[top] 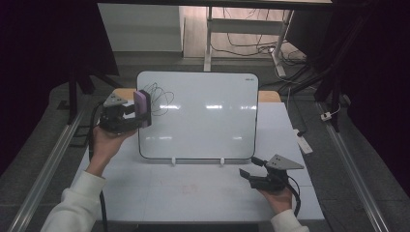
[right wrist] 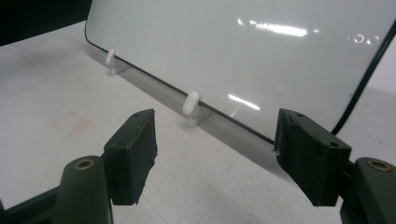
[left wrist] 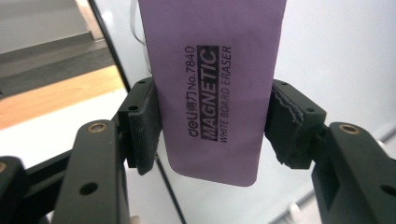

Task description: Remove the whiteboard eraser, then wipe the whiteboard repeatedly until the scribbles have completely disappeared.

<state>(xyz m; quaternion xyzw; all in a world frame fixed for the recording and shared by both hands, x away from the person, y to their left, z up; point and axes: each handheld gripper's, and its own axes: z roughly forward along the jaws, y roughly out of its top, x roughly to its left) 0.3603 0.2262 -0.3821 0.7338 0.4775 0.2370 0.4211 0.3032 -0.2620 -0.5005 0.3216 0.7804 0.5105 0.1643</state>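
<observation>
Nearest the high camera, a person's white sleeves [top: 72, 205] came in from the bottom edge, each hand carrying a gripper. The left gripper [top: 140, 108] was raised at the upper left corner of the whiteboard [top: 203, 121], clamped on a purple magnetic eraser [top: 142, 107] that stood upright against the board's edge, just beside a black scribble [top: 159, 99]. The whiteboard stood propped on two small white pegs [top: 174, 161] on the white table [top: 193, 193]. The right gripper [top: 249, 174] rested low near the board's lower right corner, jaws parted and empty. In the left gripper view, the eraser [left wrist: 212, 84], printed with "MAGNETIC WHITE BOARD ERASER", filled the gap between the two black pads [left wrist: 142, 128], which pressed on both its long sides, with the whiteboard [left wrist: 345, 56] behind. In the right gripper view, the jaws stood moderately wide with nothing between them, pointing at the board's lower edge [right wrist: 243, 51] and a white peg [right wrist: 191, 103], above the table [right wrist: 56, 93].
</observation>
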